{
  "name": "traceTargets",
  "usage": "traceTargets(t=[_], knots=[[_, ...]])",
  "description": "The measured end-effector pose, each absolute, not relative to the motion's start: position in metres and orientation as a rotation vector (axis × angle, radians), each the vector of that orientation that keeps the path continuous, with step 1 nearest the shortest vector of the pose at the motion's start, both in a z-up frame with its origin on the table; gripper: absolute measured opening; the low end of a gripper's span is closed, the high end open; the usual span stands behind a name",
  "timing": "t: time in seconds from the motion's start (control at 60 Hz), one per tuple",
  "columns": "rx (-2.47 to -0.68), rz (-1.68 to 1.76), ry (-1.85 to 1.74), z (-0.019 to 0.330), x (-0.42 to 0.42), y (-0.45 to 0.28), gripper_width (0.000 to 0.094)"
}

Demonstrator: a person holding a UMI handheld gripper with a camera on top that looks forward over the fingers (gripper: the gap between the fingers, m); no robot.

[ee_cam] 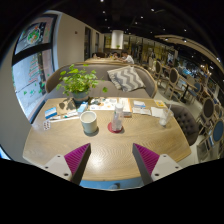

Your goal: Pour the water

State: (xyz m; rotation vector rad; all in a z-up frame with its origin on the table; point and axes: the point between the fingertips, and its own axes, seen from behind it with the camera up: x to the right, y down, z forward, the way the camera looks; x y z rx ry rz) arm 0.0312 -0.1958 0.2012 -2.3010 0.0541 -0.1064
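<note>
Likely a café lounge: sofa (108, 70), wooden table (60, 140), many chairs (183, 85).

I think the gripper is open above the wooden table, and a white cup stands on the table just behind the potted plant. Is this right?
Not quite. In the gripper view, the white cup stands in front of the potted plant, nearer the fingers, not behind it. The rest holds: the gripper is open above the wooden table, holding nothing.

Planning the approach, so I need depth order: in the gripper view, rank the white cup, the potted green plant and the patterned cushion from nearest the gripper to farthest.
1. White cup, just ahead of the open fingers, left of centre on the wooden table.
2. Potted green plant, behind the cup at the table's far side.
3. Patterned cushion, on the sofa beyond the table.
</note>
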Motion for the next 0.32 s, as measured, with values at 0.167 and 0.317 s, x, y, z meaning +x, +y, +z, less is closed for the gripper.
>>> traceTargets(t=[0.167,0.317], knots=[[-2.268,-0.133,0.045,0.216,0.027,-0.208,0.0857],[-2.257,-0.17,0.009,0.218,0.027,-0.208,0.0856]])
